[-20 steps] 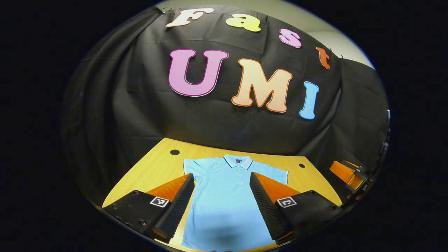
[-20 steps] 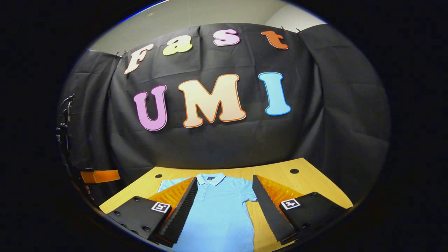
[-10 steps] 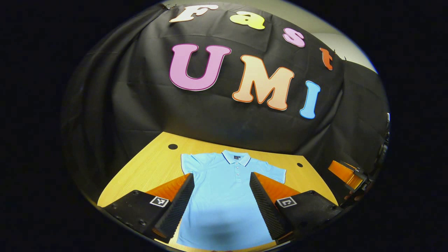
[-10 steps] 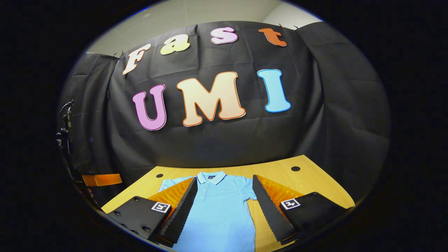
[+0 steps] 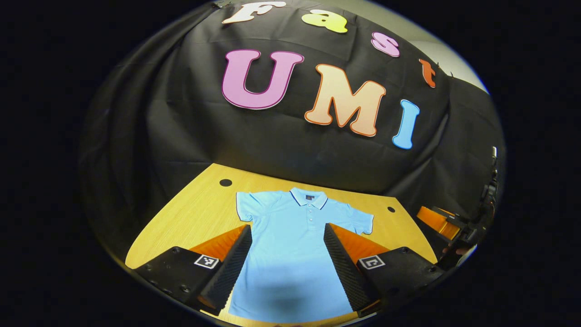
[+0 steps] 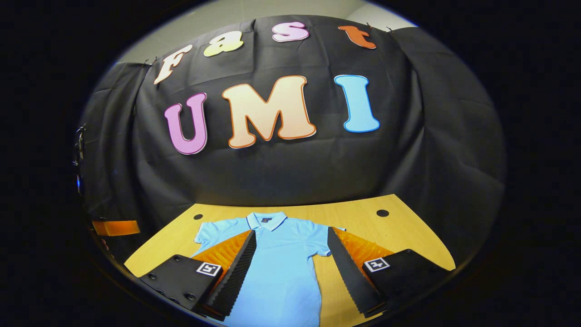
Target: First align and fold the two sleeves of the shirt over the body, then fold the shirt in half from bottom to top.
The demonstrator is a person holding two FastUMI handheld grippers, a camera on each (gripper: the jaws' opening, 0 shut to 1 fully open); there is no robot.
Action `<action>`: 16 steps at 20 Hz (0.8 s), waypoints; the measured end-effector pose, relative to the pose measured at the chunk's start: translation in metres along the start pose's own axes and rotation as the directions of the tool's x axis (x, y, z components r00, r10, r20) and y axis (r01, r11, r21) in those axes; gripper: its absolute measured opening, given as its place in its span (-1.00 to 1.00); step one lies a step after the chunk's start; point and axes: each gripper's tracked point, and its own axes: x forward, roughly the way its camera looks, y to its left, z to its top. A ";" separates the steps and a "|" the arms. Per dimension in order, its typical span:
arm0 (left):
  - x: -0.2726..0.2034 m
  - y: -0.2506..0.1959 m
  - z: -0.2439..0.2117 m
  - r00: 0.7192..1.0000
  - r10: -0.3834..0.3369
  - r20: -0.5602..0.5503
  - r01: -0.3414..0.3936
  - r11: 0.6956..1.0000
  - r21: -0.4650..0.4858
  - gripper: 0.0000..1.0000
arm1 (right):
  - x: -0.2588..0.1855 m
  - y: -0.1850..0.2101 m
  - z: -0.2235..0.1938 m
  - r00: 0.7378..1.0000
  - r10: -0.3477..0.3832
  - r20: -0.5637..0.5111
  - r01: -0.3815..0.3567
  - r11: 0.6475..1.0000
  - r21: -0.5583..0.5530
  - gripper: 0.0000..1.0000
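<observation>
1. Left gripper view: the light blue short-sleeved polo shirt lies flat, front up, on the yellow wooden table, collar toward the far edge and hem toward the camera. Both sleeves are spread out sideways, unfolded. The left gripper hangs above the lower body of the shirt with its fingers spread wide and nothing between them. At the right edge, the right gripper shows off the table's side, in a hand.

2. Right gripper view: the same shirt sits left of centre, its right sleeve lying flat near the table's middle. The right gripper is also spread wide and empty, poised above the shirt's side seam and bare wood.

3. Step in hand, as I judge it: the very start, an approach toward the sleeves, with no fold made yet.

4. The next move likely calls for each gripper to descend to its own sleeve edge, pinch only the top fabric layer, and carry it inward over the chest, keeping both sleeves level.
</observation>
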 end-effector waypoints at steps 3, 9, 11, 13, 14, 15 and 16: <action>0.002 0.004 -0.007 1.000 0.023 -0.016 -0.023 1.000 -0.009 0.92 | 0.048 -0.025 -0.004 0.999 -0.031 -0.026 0.031 0.999 0.031 0.97; 0.013 0.009 -0.015 0.997 0.061 -0.043 -0.062 0.997 -0.034 0.91 | 0.153 -0.069 -0.025 0.992 -0.089 -0.086 0.090 0.996 0.010 0.96; 0.016 0.009 -0.017 0.997 0.066 -0.046 -0.068 0.997 -0.038 0.91 | 0.185 -0.080 -0.040 0.988 -0.099 -0.115 0.101 0.995 0.013 0.96; 0.016 0.010 -0.017 0.996 0.074 -0.043 -0.075 0.996 -0.043 0.92 | 0.212 -0.090 -0.058 0.983 -0.108 -0.148 0.112 0.993 0.024 0.96; 0.017 0.010 -0.017 0.996 0.080 -0.042 -0.082 0.996 -0.044 0.91 | 0.225 -0.098 -0.071 0.978 -0.114 -0.176 0.121 0.992 0.035 0.89; 0.019 0.011 -0.018 0.995 0.085 -0.044 -0.087 0.995 -0.044 0.91 | 0.237 -0.103 -0.082 0.973 -0.119 -0.197 0.130 0.991 0.043 0.96; 0.021 0.012 -0.018 0.995 0.091 -0.047 -0.093 0.995 -0.041 0.91 | 0.247 -0.107 -0.092 0.969 -0.126 -0.212 0.139 0.989 0.047 0.96</action>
